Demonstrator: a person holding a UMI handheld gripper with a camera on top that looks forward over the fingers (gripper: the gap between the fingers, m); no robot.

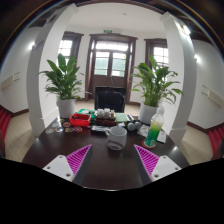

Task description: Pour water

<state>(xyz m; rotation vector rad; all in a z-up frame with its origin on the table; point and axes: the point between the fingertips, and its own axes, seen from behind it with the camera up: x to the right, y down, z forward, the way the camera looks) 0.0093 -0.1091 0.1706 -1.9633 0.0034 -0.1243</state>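
Bottle [153,130] green, upright beyond open jaws; white cup [118,138] between.

Gripper [113,160] with two white fingers

Each finger [62,165] carries a magenta pad [78,158] with a fine grid pattern on its inner face.

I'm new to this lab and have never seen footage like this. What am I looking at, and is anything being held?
This is one wide-angle picture from a camera riding on a hand-held gripper, looking forward along its two fingers; the pink patches are their pads. The fingers are open and hold nothing. Ahead lies a dark table with a white cup just beyond the fingers, a green bottle, and a tea tray farther back. Two potted plants flank a door behind.
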